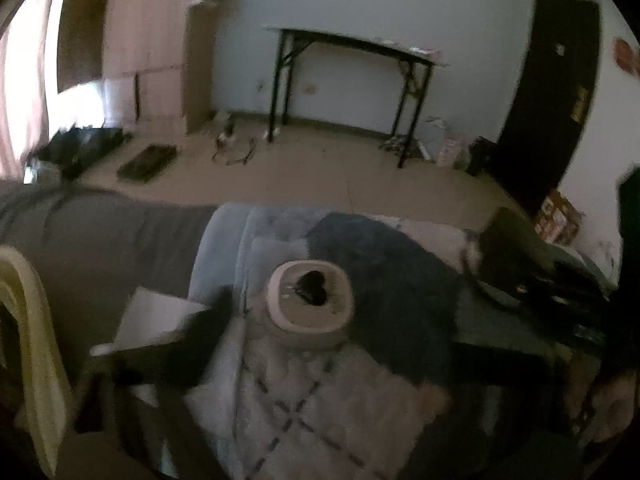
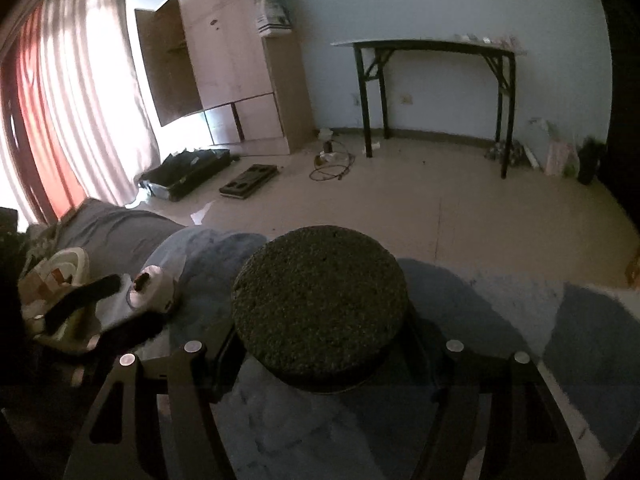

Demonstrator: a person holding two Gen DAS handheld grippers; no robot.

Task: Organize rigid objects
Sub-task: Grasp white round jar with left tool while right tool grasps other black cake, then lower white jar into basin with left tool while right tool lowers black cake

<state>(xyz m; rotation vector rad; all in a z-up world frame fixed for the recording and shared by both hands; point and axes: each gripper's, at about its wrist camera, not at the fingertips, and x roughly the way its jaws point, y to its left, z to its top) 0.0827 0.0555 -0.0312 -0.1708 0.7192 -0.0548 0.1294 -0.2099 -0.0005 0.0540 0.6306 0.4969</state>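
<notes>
In the right wrist view my right gripper [image 2: 320, 340] is shut on a round dark green speckled disc [image 2: 320, 300], held above a blue and white rug [image 2: 580, 320]. In the left wrist view a pale oval dish [image 1: 310, 306] with a dark heart-shaped piece [image 1: 314, 286] inside lies on the quilted rug [image 1: 312, 408], straight ahead of my left gripper [image 1: 320, 344]. The left gripper's fingers are blurred and dark at the frame's sides; whether they are open or shut does not show. The other gripper shows as a dark shape at the right [image 1: 528, 276].
A white box [image 1: 156, 316] lies left of the dish. A cream basket rim [image 1: 36, 340] is at far left. A grey cushion [image 2: 116, 228], a white item [image 2: 152, 286], a black folding table [image 2: 436, 46], an open suitcase [image 2: 188, 172] and cables [image 2: 332, 168] lie beyond.
</notes>
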